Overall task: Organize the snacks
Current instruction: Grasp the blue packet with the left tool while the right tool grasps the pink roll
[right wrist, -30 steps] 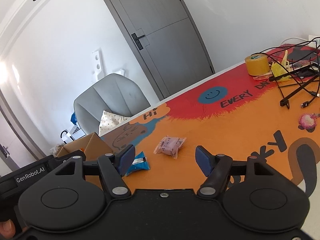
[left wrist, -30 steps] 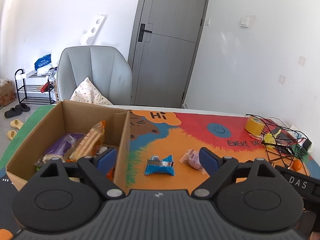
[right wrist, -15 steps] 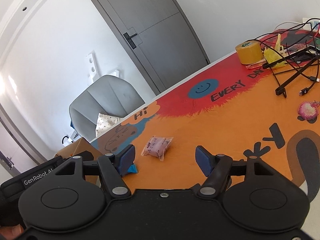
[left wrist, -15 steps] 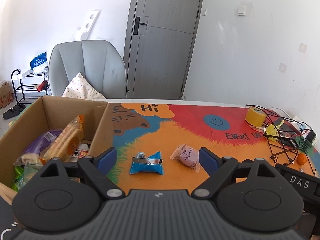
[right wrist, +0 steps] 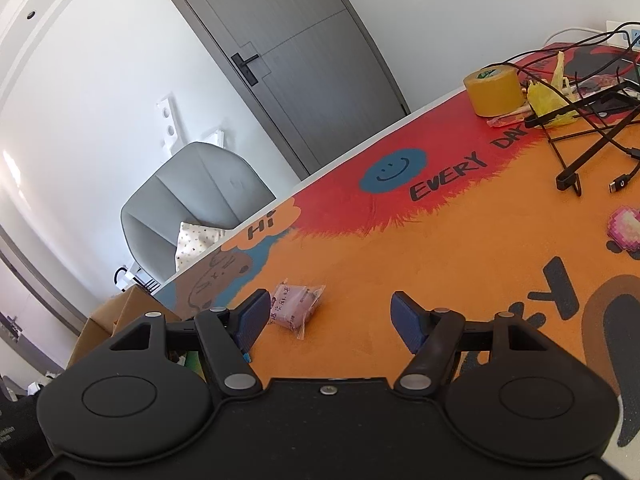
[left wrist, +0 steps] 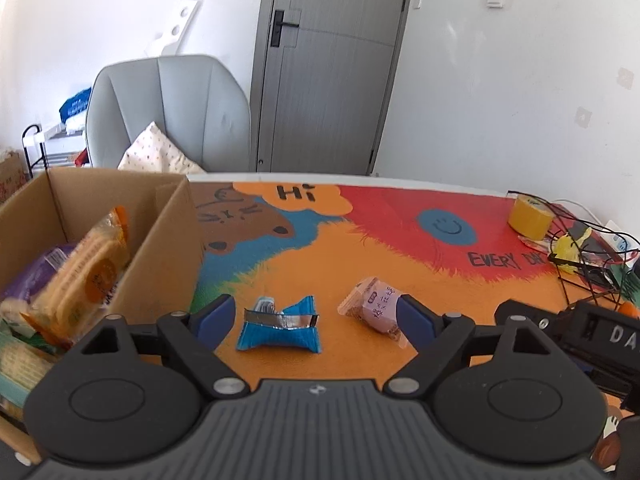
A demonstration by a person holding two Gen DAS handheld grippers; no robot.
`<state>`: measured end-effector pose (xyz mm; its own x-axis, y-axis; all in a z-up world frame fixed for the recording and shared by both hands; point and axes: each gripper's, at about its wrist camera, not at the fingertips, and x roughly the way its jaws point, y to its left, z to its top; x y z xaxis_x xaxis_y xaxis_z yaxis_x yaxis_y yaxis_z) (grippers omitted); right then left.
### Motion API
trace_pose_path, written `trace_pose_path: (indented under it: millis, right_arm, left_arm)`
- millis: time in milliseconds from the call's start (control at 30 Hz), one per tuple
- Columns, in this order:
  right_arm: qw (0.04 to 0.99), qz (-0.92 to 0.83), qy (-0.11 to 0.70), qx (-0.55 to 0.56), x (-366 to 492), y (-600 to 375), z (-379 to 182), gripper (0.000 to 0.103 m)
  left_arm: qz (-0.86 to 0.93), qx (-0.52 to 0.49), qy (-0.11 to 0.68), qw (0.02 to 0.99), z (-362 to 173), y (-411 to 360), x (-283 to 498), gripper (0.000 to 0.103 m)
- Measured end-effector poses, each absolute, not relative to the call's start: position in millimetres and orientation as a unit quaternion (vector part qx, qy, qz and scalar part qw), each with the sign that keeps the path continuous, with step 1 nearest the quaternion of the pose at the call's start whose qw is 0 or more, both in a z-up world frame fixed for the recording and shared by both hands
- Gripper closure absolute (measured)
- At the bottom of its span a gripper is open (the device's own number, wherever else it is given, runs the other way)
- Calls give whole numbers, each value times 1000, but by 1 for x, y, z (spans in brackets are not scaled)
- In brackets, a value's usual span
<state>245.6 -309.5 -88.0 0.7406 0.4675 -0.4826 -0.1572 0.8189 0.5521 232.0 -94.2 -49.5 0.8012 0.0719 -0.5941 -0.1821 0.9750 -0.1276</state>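
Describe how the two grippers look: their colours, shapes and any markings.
Both are matte black. The left gripper and right gripper each have two round discs, angular finger arms with silver pivot screws, and blue pads. The left body is ribbed. White "DA" letters show on the right one.

- Lighting: bright, even daylight; white walls (left wrist: 500,92) near washed out.
- Glare: hot patch on left wall (right wrist: 10,164), right wrist view.
- Shadows: soft, short.
- Distortion: fisheye; door (right wrist: 304,68) bows, corners vignette dark.
- Focus: generally sharp.
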Motion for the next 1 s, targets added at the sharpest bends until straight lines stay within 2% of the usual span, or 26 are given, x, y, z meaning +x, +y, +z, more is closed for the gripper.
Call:
trace_pose_path:
  millis: [300, 500, 600, 667, 767, 833, 1000]
  right_arm:
    - [894, 181, 327, 247, 266, -303, -88, 36]
    - [889, 185, 347, 235, 283, -288, -92, 36]
    - [884, 186, 362, 229, 293, -279, -97, 36]
    - [883, 187, 368, 222, 298, -273, -99, 36]
    - [878, 191, 380, 221, 305, -265, -102, 36]
    - [875, 191, 386, 219, 309, -258, -104, 36]
    - [873, 191, 396, 213, 316, -243, -106, 36]
  left_arm:
    - [102, -90, 326, 935, -69, -92, 259, 17]
    - [114, -87, 339, 930, -81, -91, 274, 22]
    - [122, -97, 354, 922, -87, -86, 279, 32]
    - [128, -106, 363, 917, -91, -81, 281, 51]
    - [123, -115, 357, 919, -89, -73, 279, 62]
    - [122, -124, 352, 920, -85, -69, 277, 66]
    - [106, -136, 338, 925, -74, -65, 269, 68]
